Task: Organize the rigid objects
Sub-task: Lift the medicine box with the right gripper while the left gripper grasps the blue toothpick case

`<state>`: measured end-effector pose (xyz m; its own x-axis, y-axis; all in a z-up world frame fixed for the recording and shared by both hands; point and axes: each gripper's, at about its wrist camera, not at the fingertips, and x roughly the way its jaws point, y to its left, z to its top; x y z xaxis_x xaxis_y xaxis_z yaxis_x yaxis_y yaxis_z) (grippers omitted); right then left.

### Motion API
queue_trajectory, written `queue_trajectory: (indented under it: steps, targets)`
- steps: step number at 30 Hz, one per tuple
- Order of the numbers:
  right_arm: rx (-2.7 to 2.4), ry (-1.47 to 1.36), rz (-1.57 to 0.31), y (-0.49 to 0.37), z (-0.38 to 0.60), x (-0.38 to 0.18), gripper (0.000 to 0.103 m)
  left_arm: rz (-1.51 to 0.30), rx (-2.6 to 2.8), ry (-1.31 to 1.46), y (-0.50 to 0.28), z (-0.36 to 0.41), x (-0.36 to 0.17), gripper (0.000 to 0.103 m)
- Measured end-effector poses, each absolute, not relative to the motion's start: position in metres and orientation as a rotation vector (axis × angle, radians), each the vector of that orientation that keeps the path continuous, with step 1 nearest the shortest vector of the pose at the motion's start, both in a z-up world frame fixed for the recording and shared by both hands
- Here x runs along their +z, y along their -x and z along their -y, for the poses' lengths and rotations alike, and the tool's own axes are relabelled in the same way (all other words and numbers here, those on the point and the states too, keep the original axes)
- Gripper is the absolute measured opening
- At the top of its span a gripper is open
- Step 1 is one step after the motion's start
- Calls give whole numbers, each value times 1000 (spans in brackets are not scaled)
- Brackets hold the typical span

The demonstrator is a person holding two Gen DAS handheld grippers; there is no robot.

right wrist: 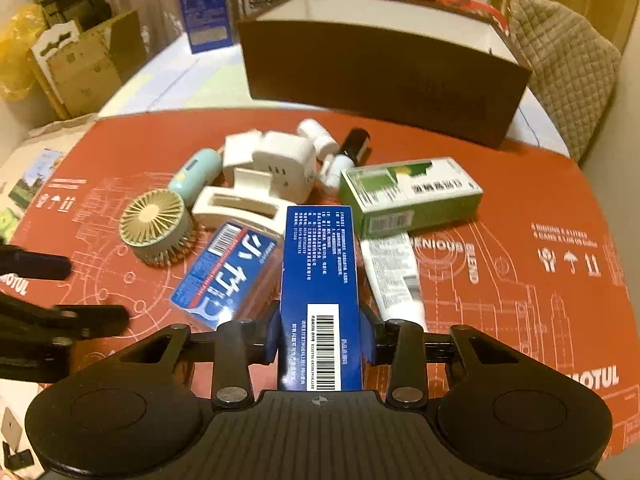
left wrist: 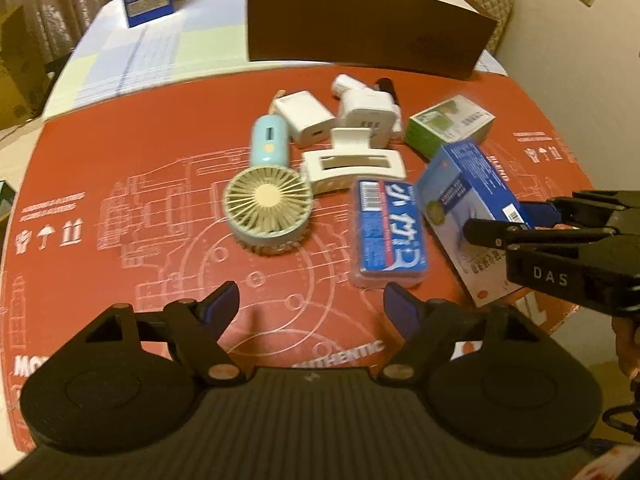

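Right gripper (right wrist: 320, 336) pinching the near end of a blue box (right wrist: 320, 280) (barcode up), left gripper (left wrist: 312, 304) spread wide, nothing between, near the floss case (left wrist: 386, 232).

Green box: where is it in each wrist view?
Left wrist: green box upper right of centre, behind the blue box.
Right wrist: green box right of centre, beyond the held blue box.
Shared landmark: fan.

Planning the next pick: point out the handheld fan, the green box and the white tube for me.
handheld fan (left wrist: 267, 199): left wrist view, centre of its round grille.
green box (right wrist: 412, 196): right wrist view, middle of its top face.
white tube (right wrist: 394, 276): right wrist view, printed middle of its body.
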<state>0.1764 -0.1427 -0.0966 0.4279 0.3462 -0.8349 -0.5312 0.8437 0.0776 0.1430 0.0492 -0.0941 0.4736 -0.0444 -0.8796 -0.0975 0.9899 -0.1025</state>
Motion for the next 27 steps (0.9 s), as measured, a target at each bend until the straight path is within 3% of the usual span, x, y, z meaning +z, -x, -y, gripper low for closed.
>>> queue_trajectory:
  steps: [11, 27]
  targets:
    - [497, 101, -925, -188, 180, -60, 35, -1073, -61, 113, -180, -15, -104, 66]
    - [435, 19, -921, -224, 236, -51, 35, -1151, -18, 54, -227, 8, -134, 53]
